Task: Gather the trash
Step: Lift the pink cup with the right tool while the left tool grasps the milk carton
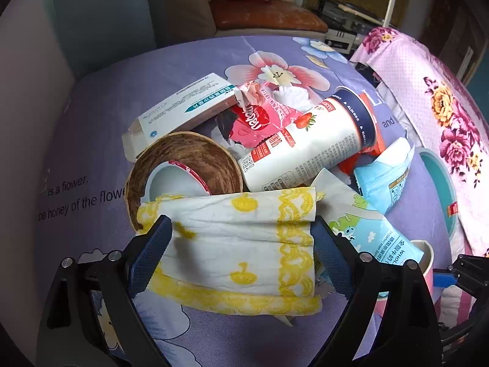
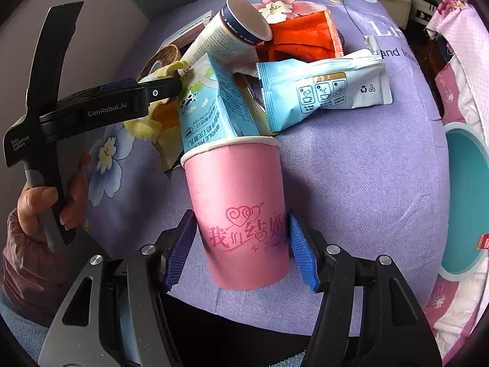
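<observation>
My left gripper (image 1: 240, 238) is shut on a white and yellow patterned wrapper (image 1: 238, 244), held just above the purple cloth. My right gripper (image 2: 241, 244) is shut on a pink paper cup (image 2: 241, 211), upright, with a blue milk carton (image 2: 211, 107) sticking out of it. The left gripper also shows in the right wrist view (image 2: 165, 90), left of the carton. A trash pile lies behind: a strawberry yoghurt cup (image 1: 308, 143) on its side, a coconut shell bowl (image 1: 183, 168), a white medicine box (image 1: 183, 110), a red wrapper (image 1: 259, 122), a light blue sachet (image 2: 324, 88) and an orange packet (image 2: 302, 36).
A teal bin (image 2: 467, 202) stands at the right edge of the purple floral table cloth (image 2: 366, 183). A pink floral cover (image 1: 428, 98) lies to the right. A sofa with a brown cushion (image 1: 262, 15) is behind. The person's hand (image 2: 45, 208) holds the left gripper's handle.
</observation>
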{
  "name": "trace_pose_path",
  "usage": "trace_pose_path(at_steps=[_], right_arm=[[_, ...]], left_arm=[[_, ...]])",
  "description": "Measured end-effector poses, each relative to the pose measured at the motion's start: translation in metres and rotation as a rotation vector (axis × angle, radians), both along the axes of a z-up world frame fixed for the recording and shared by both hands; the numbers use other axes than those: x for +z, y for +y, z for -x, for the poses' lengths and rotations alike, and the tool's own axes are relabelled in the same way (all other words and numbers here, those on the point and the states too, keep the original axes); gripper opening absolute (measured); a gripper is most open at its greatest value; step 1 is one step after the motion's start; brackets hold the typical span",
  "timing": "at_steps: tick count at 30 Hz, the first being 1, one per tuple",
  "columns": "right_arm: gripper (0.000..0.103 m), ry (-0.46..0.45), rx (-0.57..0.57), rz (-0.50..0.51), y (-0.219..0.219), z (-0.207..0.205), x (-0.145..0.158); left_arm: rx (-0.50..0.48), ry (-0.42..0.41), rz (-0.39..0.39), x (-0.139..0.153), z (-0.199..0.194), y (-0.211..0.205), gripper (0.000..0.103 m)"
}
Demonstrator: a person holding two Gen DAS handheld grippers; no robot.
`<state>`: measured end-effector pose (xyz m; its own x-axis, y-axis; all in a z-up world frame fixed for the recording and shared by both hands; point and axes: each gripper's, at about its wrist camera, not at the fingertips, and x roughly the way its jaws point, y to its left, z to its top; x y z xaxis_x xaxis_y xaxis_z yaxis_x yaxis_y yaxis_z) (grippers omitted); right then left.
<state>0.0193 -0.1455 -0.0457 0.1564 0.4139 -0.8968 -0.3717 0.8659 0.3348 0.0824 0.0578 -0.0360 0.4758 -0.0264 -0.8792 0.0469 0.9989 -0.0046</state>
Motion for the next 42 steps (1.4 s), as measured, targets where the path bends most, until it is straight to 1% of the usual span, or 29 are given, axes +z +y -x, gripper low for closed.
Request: trace_pose_path(at_steps=[4,7,9,11,13,15,17,19,23,25,27,31,34,37,38,39,40,42], right_arm=[[0.058,-0.003,-0.056,0.009,-0.031,0.003,-0.004],[0.058,-0.012,-0.106,0.015,-0.056,0.002,-0.004],[0.058,-0.02,-0.149,0.012,-0.072,-0.002,-0.003],[0.058,-0.031,-0.191,0.011,-0.084,-0.007,-0.003],[0.058,-0.042,-0.218,0.003,-0.091,-0.012,-0.003],[0.058,-0.056,-0.23,-0.003,-0.096,-0.018,-0.004],[0.058,-0.068,-0.237,-0.016,-0.1,-0.021,-0.002],[0.058,-0.078,-0.245,-0.023,-0.107,-0.024,0.0],[0.058,-0.09,-0.272,-0.054,-0.122,-0.027,0.004],[0.058,-0.103,-0.284,-0.065,-0.13,-0.027,0.006],[0.058,-0.111,-0.297,-0.077,-0.139,-0.029,0.007],[0.058,-0.118,-0.325,-0.086,-0.155,-0.032,0.005],[0.058,-0.109,-0.34,-0.103,-0.165,-0.034,0.001],[0.058,-0.098,-0.348,-0.118,-0.171,-0.035,-0.004],[0.058,-0.096,-0.35,-0.125,-0.172,-0.034,-0.005],[0.058,-0.095,-0.353,-0.131,-0.173,-0.034,-0.006],[0.058,-0.094,-0.354,-0.136,-0.174,-0.034,-0.006],[0.058,-0.096,-0.357,-0.146,-0.175,-0.034,-0.007]], left_arm=[[0.013,-0.008,-0.028,0.003,0.001,-0.004,0.092],[0.03,-0.011,-0.011,0.012,0.007,-0.003,0.092],[0.045,-0.024,0.013,0.023,0.014,-0.002,0.091],[0.047,-0.038,0.062,0.038,0.021,-0.005,0.092],[0.046,-0.046,0.102,0.05,0.027,-0.014,0.092],[0.036,-0.033,0.13,0.054,0.032,-0.029,0.092],[0.025,-0.005,0.163,0.051,0.034,-0.047,0.092],[0.037,0.026,0.184,0.043,0.034,-0.063,0.092],[0.11,0.085,0.204,0.02,0.023,-0.084,0.092],[0.139,0.1,0.213,0.012,0.016,-0.093,0.092],[0.157,0.099,0.186,0.007,0.008,-0.103,0.092],[0.178,0.122,0.094,-0.007,-0.002,-0.12,0.091],[0.206,0.149,0.06,-0.018,-0.008,-0.123,0.091],[0.225,0.154,0.02,-0.026,-0.011,-0.125,0.091],[0.225,0.152,0.012,-0.028,-0.012,-0.124,0.089],[0.218,0.149,0.017,-0.029,-0.011,-0.124,0.083],[0.205,0.146,0.021,-0.028,-0.009,-0.125,0.073],[0.171,0.133,-0.001,-0.025,-0.005,-0.127,0.057]])
